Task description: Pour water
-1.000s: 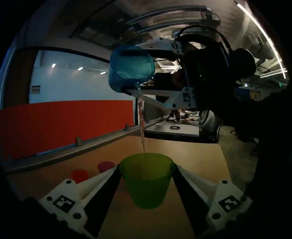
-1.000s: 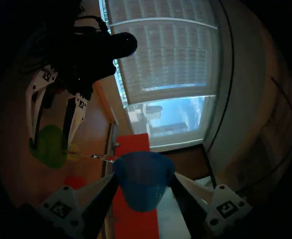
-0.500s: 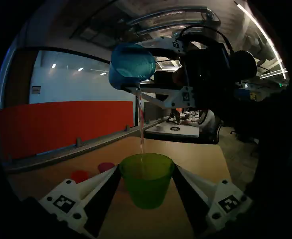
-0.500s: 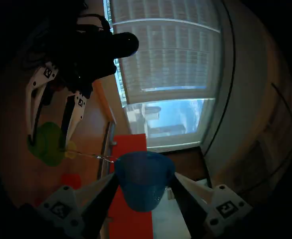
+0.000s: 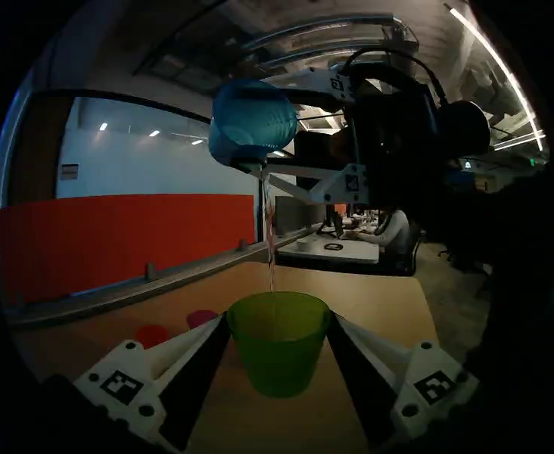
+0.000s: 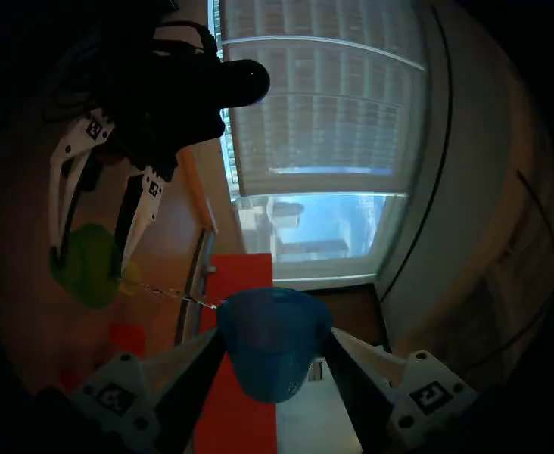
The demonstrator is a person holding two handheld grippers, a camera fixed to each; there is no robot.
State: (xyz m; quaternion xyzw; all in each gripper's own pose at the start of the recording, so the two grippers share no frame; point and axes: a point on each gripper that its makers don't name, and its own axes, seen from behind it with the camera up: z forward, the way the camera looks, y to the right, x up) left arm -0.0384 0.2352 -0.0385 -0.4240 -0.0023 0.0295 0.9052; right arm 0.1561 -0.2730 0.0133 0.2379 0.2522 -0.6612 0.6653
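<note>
Left gripper view: the left tool (image 5: 278,327) is clamped on one green cup (image 5: 278,356) over the counter (image 5: 368,295), the right tool (image 6: 273,340) is clamped on one tipped blue cup (image 6: 273,367) above it, one water stream (image 5: 268,242) joins them, and a red cup (image 5: 152,335) and a pink cup (image 5: 200,318) stand behind.

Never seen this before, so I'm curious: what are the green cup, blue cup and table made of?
Green cup: probably plastic, translucent; light glows through its wall. Blue cup: likely the same translucent plastic, slightly glossy. Table: smooth matte tan top, wood or wood-look laminate; I cannot tell which.
</note>
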